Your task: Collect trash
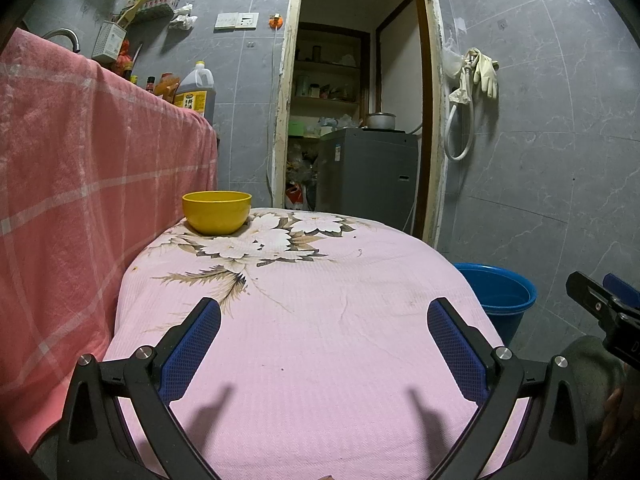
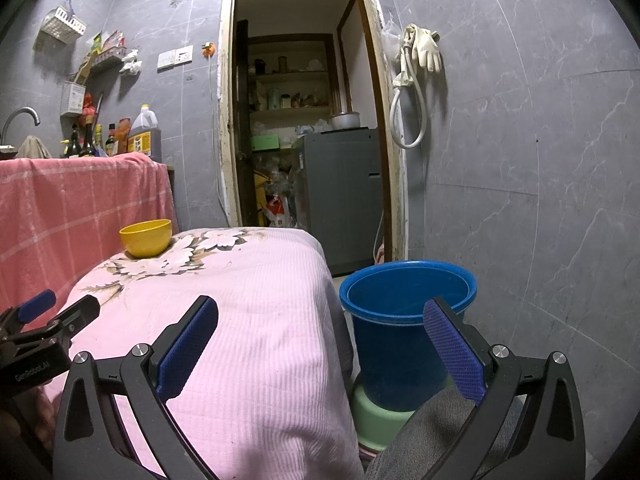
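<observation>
A yellow bowl (image 1: 217, 213) stands at the far left corner of a table covered with a pink floral cloth (image 1: 320, 320); it also shows in the right wrist view (image 2: 146, 237). A blue bucket (image 2: 404, 320) stands on a green stool to the right of the table, and shows in the left wrist view (image 1: 500, 296). My left gripper (image 1: 324, 320) is open and empty above the near part of the cloth. My right gripper (image 2: 320, 320) is open and empty over the table's right edge, beside the bucket. No loose trash shows on the cloth.
A counter draped in a pink checked cloth (image 1: 80, 184) runs along the left, with bottles (image 2: 120, 136) and a tap. An open doorway (image 1: 356, 120) behind the table shows a grey appliance and shelves. Grey tiled wall (image 2: 540, 200) on the right holds gloves and a hose.
</observation>
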Available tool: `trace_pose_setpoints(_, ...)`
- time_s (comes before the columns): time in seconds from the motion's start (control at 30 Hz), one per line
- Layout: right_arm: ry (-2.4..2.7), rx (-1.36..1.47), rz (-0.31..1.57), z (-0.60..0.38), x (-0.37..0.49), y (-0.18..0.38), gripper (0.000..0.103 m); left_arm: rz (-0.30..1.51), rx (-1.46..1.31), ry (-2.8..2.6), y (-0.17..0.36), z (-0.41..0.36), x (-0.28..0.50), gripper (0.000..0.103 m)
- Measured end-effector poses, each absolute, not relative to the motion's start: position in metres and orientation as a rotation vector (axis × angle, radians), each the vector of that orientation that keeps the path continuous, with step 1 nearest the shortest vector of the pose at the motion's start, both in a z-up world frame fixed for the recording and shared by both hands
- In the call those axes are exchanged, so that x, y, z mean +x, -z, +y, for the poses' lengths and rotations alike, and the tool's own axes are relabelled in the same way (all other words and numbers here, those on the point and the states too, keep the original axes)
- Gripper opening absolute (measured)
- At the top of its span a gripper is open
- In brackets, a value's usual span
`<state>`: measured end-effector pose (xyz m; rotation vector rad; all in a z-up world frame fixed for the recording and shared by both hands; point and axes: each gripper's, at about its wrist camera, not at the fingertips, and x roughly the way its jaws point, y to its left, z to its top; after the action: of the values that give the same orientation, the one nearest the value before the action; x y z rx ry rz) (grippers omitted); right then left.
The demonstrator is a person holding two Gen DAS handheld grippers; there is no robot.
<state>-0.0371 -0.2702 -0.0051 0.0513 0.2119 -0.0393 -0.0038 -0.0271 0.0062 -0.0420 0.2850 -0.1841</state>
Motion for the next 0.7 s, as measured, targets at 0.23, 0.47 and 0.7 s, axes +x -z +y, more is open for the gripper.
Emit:
trace_pose_setpoints(0.23,0.039,0.051,0.213,-0.2703,-0.0371,0.0049,0.103,0.287,-0.043,0.185,-0.0058,-0.0254,-0.0032,0.101)
trace_pose_setpoints(0.47,0.039,0.052,0.213,-0.27,-0.037,0.0046,0.103,0.285,-0.044,0.184,-0.0059,-0.0256,-0.0034,0.101)
trace_pose_setpoints(0.7,0.042,0.06,0.215,-0.2707,-0.0401,0.0069,0.103,0.284,-0.04,0.185,-0.004,-0.0265,-0.0033,0.101)
